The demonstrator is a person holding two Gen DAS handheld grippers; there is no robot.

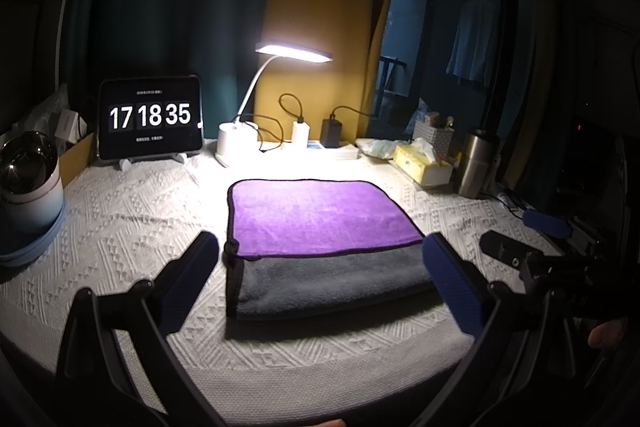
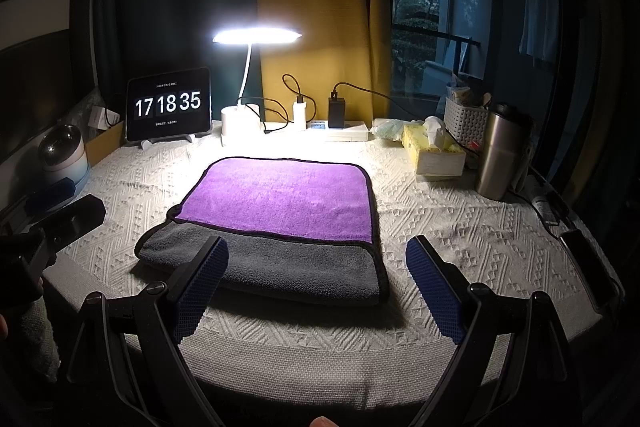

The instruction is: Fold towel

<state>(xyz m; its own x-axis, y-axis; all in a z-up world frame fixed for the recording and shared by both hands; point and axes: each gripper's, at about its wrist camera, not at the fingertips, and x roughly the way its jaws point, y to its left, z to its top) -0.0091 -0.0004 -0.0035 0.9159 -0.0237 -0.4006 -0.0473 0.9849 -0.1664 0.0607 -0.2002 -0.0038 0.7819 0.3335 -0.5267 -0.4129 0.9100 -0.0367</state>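
The towel (image 1: 320,223) lies folded on the white textured tablecloth, its purple side on top and a grey layer showing along the near edge; it also shows in the right wrist view (image 2: 280,211). My left gripper (image 1: 320,267) is open and empty, its blue-padded fingers spread either side of the towel's near edge, held above it. My right gripper (image 2: 316,267) is open and empty, hovering over the towel's near right corner. The right gripper shows at the right of the left wrist view (image 1: 520,243), and the left gripper at the left of the right wrist view (image 2: 68,219).
A lit desk lamp (image 2: 256,35), a tablet clock (image 2: 169,107) and chargers on a power strip (image 2: 340,131) line the back. A tissue box (image 2: 432,151), basket (image 2: 466,123) and steel tumbler (image 2: 500,151) stand at the right. A phone (image 2: 588,263) lies near the right edge. A round white device (image 1: 28,175) stands left.
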